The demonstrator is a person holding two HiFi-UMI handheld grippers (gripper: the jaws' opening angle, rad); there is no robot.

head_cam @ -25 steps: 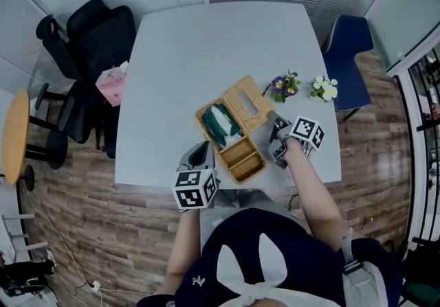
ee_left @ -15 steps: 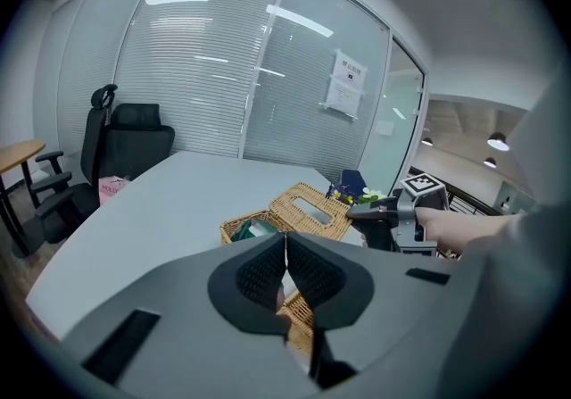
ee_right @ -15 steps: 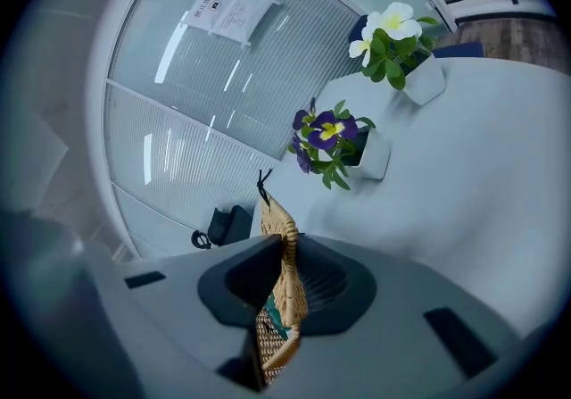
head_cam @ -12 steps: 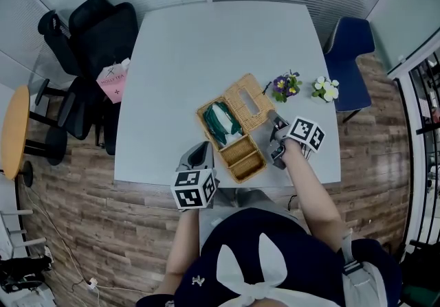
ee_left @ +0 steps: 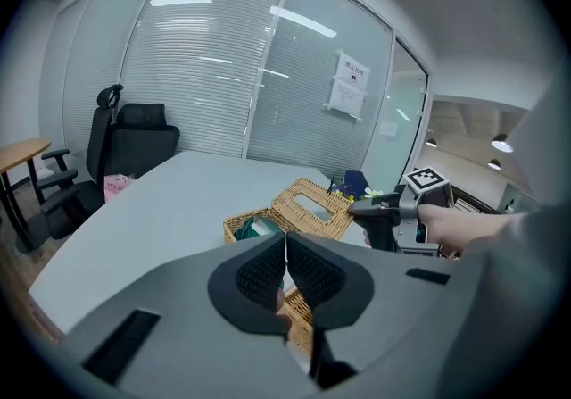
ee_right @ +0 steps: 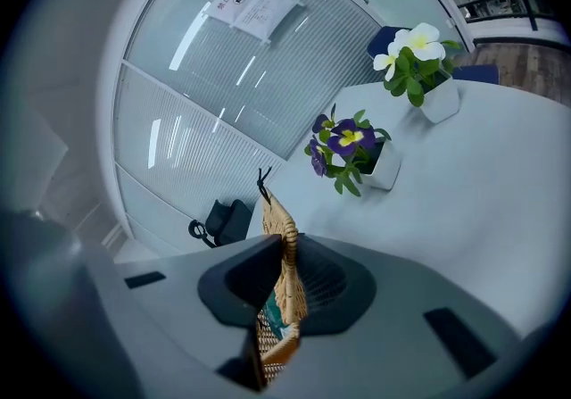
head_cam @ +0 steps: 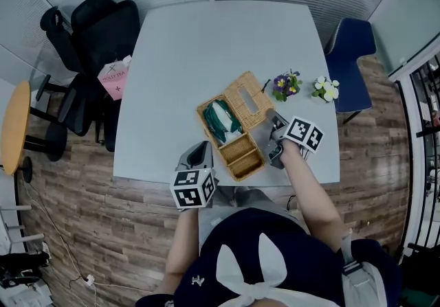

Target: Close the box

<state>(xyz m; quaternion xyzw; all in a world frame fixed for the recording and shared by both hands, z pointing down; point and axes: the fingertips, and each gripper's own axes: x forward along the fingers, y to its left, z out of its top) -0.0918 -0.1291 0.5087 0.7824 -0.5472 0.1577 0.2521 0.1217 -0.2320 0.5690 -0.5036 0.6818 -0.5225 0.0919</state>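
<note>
- The box (head_cam: 242, 154), woven wicker, is sitting on the table (head_cam: 206, 44) close to its near edge, right of the middle.
- Its lid (head_cam: 247, 101) is standing open, tipped back toward the table's far right corner, with an oblong slot showing in it.
- A green thing (head_cam: 221, 119) is lying in the box's far compartment.
- The right gripper (ee_right: 285, 256) is pinching the lid's rim: its own view is showing the wicker edge-on between jaws that are standing narrow and pressing on it. From the head view only the gripper's body at the lid's right side can be made out, not the grip.
- The left gripper (ee_left: 285, 250) is hovering at the near edge, just beside the box's left wall; its own view is showing the jaws closed together with nothing between the pads. Whether it is touching the box cannot be told.
- The left gripper view is also taking in the right gripper and the hand (ee_left: 464, 229) carrying it, beyond the box.
- A purple flower pot (head_cam: 284, 84) and a white flower pot (head_cam: 324, 88) are standing near the right edge, beyond the lid.
- A black chair (head_cam: 96, 31) with a pink bag (head_cam: 113, 80) is standing past the left edge, a blue chair (head_cam: 350, 51) past the right.
- A paper notice (ee_right: 252, 6) on the glass wall is appearing only in the two gripper views.
</note>
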